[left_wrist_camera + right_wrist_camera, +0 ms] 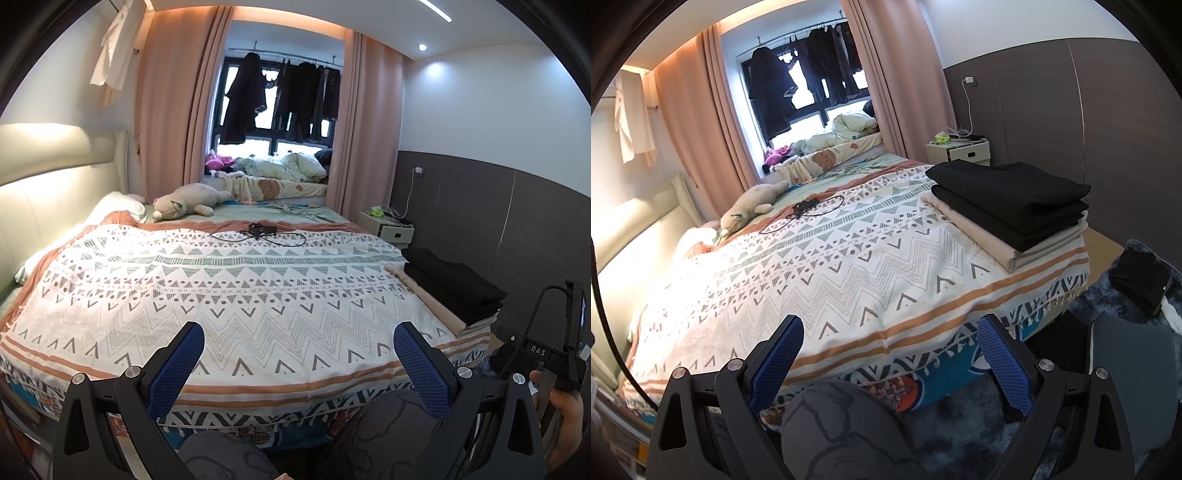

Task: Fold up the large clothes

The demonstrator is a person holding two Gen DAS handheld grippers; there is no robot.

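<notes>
**Both grippers empty at the foot of the bed, folded pile at its right corner**

The left gripper (299, 365) and right gripper (890, 362) hang with jaws spread wide and nothing between them, just off the foot edge of the bed (849, 332), above the person's knees. The folded clothes (1008, 206) (two black pieces on a beige one) sit stacked at the near right corner of the patterned cover; no unfolded garment lies on it, so the step in hand looks like fetching the next piece. My advice: bring it to the bare middle of the cover, well apart from the stack and the black cable (258, 234) near the far edge, pinch two matching corners, and spread it flat before creasing.
</notes>
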